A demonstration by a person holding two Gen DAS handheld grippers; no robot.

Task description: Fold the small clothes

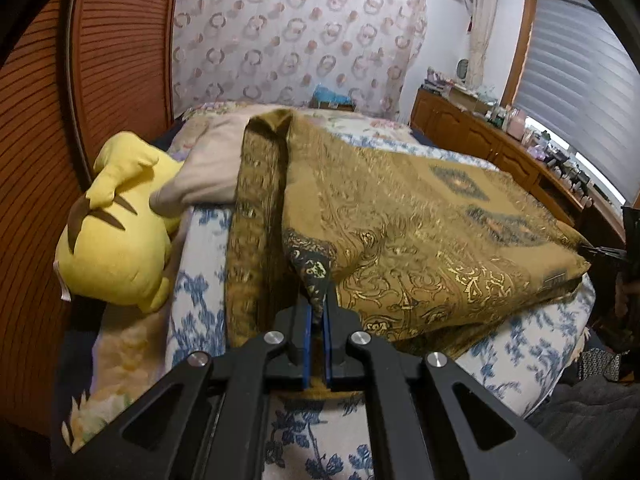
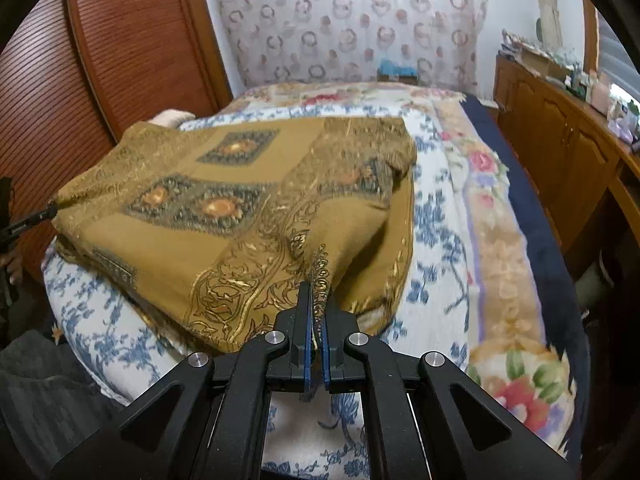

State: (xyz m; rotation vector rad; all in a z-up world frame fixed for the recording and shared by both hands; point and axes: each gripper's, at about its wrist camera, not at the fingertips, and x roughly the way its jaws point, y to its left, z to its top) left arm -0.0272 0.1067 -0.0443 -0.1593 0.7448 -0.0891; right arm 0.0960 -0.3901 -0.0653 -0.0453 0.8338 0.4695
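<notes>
Gold cloth (image 1: 420, 232) lies across the near end of the bed (image 2: 436, 216), and you pinch a corner in each gripper: left gripper (image 1: 318, 316), right gripper (image 2: 316, 312). A yellow plush toy (image 1: 120, 240) and a beige pillow (image 1: 208, 168) sit at the bed's left edge. A wooden cabinet (image 1: 480, 136) stands along the right wall.

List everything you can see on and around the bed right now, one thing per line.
Patterned cloth: one, mustard gold with dark medallions, lifted over the bed, a corner in each gripper.
Plush toy: one, yellow, bed's left edge.
Beige cloth: one, beside the plush toy.
Bedspread: one, white with blue flowers.
Floral blanket: one, cream, beneath the bedspread.
Curtain: one, pale, ring-patterned, behind the bed.
Cabinet: one, brown wood, right side.
Left gripper: black, shut on the cloth.
Right gripper: black, shut on the cloth.
</notes>
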